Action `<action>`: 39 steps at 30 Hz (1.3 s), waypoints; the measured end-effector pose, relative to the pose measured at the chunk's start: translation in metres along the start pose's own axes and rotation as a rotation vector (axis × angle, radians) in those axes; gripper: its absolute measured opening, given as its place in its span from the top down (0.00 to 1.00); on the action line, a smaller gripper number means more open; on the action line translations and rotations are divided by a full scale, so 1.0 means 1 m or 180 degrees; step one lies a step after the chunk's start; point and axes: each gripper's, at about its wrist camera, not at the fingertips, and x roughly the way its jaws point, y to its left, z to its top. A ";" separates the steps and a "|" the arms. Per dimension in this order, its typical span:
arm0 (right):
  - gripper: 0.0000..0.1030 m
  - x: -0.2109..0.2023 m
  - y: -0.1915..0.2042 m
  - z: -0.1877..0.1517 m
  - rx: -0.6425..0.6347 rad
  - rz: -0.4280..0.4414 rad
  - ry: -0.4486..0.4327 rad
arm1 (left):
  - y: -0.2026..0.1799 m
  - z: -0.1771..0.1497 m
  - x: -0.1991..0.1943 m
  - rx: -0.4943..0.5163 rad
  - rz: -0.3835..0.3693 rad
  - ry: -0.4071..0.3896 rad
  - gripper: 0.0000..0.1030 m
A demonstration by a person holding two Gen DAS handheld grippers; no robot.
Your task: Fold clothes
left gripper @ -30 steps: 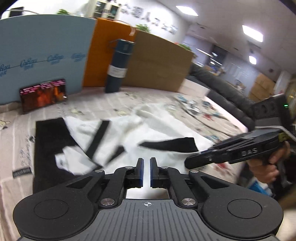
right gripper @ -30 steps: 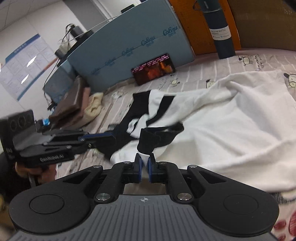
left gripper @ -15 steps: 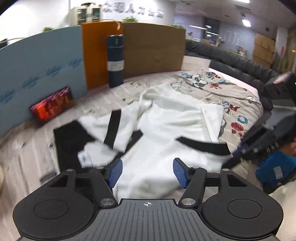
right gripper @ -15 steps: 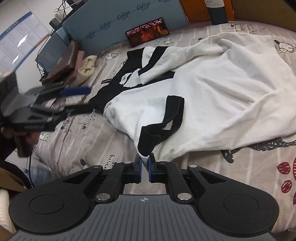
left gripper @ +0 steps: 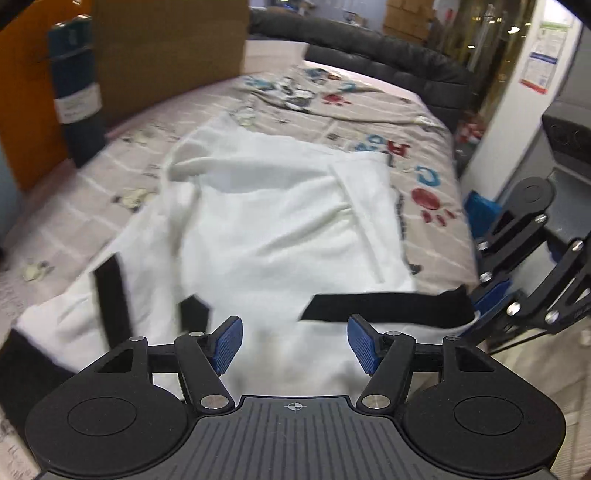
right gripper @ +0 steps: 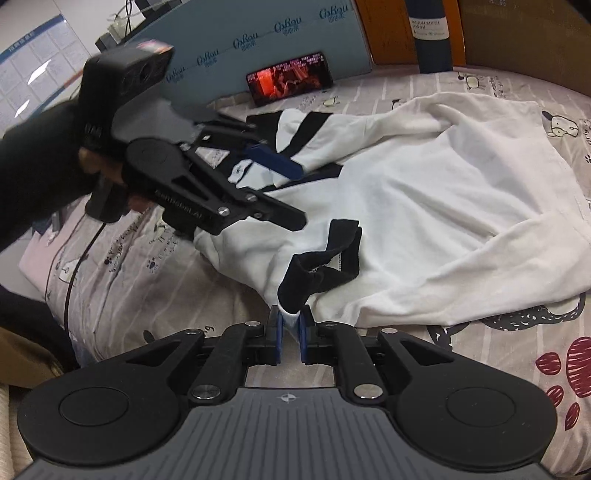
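A white T-shirt (right gripper: 424, 206) with black trim is lying rumpled across the patterned bedspread (right gripper: 517, 354), reaching toward its near edge. The right gripper (right gripper: 289, 330) is pinching the shirt's black-cuffed sleeve (right gripper: 321, 266) at that edge, jaws closed on the cloth. The left gripper (left gripper: 294, 344) is hovering over the shirt with fingers spread wide, apparently touching nothing, though the view is blurred. A dark bottle (right gripper: 430, 35) is standing at the far edge.

Motion blur smears the bottle (left gripper: 75, 92), and the shirt (left gripper: 280, 221) possibly hides its own far sleeve.
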 end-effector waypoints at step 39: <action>0.96 -0.049 -0.095 -0.077 0.2566 -0.2047 -0.0284 | -0.081 -0.153 -0.080 -0.1148 0.0230 0.0185 1.00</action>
